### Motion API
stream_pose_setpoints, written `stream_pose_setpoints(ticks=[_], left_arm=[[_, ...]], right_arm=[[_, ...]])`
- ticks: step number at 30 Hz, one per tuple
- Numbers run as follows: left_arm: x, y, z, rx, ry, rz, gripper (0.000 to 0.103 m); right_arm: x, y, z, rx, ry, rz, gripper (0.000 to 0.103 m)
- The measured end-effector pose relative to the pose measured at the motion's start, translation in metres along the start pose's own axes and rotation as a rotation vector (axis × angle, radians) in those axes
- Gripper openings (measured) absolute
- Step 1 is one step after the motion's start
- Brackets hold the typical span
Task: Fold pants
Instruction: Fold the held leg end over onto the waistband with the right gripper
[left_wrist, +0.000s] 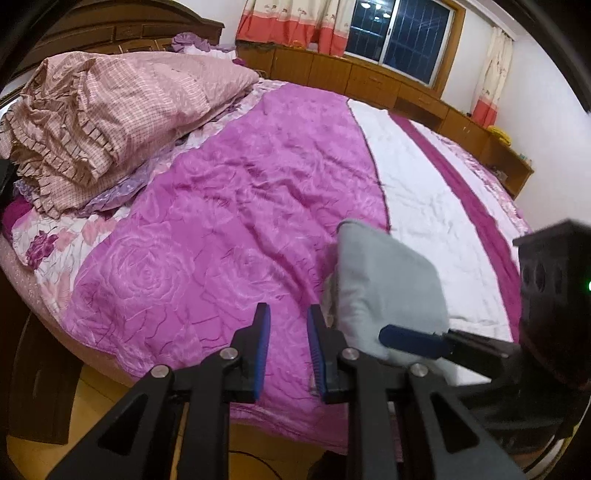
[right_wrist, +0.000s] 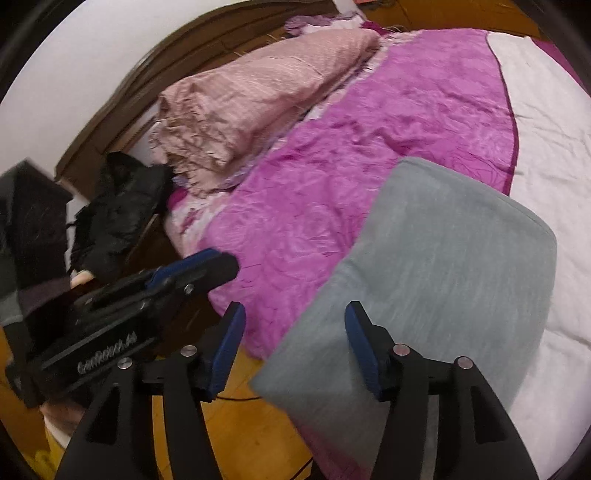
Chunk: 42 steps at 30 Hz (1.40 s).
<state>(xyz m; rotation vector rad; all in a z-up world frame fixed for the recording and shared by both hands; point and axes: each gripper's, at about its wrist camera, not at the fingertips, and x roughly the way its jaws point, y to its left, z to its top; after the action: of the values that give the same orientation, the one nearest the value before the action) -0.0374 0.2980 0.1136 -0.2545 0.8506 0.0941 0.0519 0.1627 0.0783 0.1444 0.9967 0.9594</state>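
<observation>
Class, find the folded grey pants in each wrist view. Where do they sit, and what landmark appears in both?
Left wrist: pants lower right, on the bed edge.
Right wrist: pants lower centre-right, filling much of the frame.
Shared landmark: pink checked quilt near the headboard.

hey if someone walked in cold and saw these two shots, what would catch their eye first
Probably the bright magenta quilt covering the bed, with a rumpled pink checked duvet heaped near the headboard. Next, the folded grey pants lying at the near edge of the bed, between the open fingers of the right gripper.
</observation>
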Motion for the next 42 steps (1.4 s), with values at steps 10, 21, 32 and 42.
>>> stream_pose_setpoints(ticks=[10, 21, 32, 42], left_arm=[[0.032, -0.034, 0.004, 0.031, 0.082, -0.117, 0.021], [0.064, -0.053, 0.002, 0.085, 0.135, -0.051, 0.021], [0.084, -0.07, -0.017, 0.209, 0.122, 0.034, 0.033], [0.09, -0.066, -0.016, 0.157, 0.114, 0.025, 0.036]], right_arm=[[-0.067, -0.046, -0.023, 0.085, -0.115, -0.167, 0.053], [-0.061, -0.098, -0.035, 0.243, -0.083, -0.182, 0.053], [-0.034, -0.103, -0.05, 0.257, -0.034, -0.193, 0.055], [-0.029, -0.113, -0.057, 0.301, -0.052, -0.146, 0.063]])
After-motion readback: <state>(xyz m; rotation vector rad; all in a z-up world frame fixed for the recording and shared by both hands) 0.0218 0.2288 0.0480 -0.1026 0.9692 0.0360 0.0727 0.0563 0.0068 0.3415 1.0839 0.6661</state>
